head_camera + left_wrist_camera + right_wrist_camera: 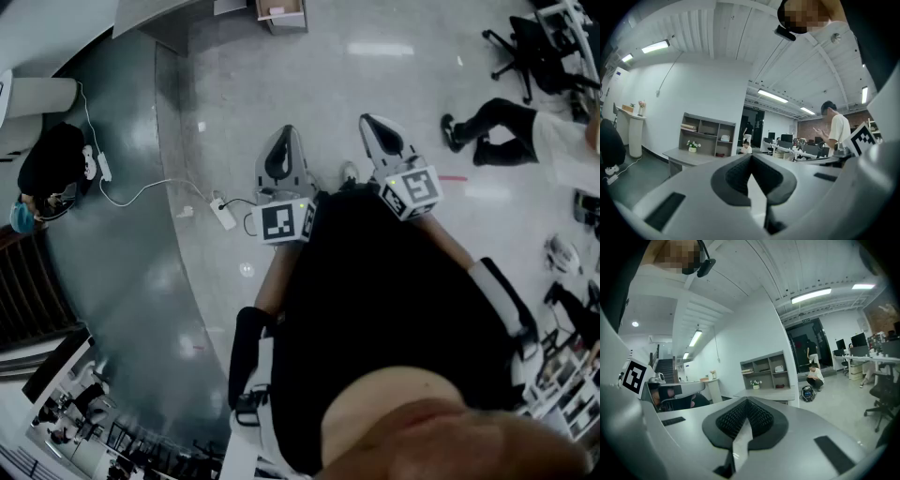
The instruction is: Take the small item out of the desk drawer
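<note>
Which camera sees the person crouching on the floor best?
The right gripper view: the crouching person shows whole, by a dark bag. The left gripper view shows them tiny, partly behind the left tool. The head view misses them.

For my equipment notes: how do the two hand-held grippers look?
The left gripper and the right gripper are light grey, with black ribbed pads. Each carries a white cube with black square markers. The person wears a black top.
</note>
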The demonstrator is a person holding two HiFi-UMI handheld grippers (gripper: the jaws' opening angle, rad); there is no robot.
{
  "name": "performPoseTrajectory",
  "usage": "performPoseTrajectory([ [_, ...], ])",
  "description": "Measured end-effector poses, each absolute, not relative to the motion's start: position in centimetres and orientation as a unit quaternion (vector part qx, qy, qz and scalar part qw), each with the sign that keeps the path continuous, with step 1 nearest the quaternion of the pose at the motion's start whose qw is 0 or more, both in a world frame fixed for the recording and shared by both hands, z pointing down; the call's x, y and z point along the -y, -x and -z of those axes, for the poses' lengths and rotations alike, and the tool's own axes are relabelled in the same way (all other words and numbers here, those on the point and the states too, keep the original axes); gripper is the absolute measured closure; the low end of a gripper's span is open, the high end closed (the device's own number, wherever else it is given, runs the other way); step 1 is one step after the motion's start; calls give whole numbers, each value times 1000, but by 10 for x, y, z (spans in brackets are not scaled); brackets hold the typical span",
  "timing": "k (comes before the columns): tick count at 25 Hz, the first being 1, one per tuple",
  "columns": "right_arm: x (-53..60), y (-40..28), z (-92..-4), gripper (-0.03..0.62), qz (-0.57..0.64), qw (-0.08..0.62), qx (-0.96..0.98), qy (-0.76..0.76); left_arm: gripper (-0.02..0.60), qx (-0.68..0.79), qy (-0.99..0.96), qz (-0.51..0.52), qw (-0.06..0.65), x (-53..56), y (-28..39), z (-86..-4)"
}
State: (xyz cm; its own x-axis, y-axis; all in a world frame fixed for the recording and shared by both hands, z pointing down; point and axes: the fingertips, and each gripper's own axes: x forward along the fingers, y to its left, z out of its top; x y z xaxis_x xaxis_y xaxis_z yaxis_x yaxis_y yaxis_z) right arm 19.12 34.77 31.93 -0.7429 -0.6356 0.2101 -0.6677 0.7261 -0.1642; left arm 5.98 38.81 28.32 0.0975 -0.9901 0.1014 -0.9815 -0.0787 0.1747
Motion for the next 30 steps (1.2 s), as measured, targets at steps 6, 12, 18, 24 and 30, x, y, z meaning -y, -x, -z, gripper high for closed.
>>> performPoseTrajectory([
  [6,-347,-183,-319,595,-118,65,927,-351,583,670,-736,16,91,-387,-52,-285],
  [12,-351,-177,-320,595,-115,64,927,-351,583,664,-742,10,93,-390,-50,-290],
  [18,-357,-163,-315,595,-117,56,923,-362,583,658,-747,16,91,-397,-36,-287],
  [24,-364,-151,-316,595,-123,51,917,-377,583,654,-749,31,97,-403,-21,-286],
  [30,-371,-128,-319,595,-117,51,910,-395,583,643,-758,36,103,-410,6,-294],
])
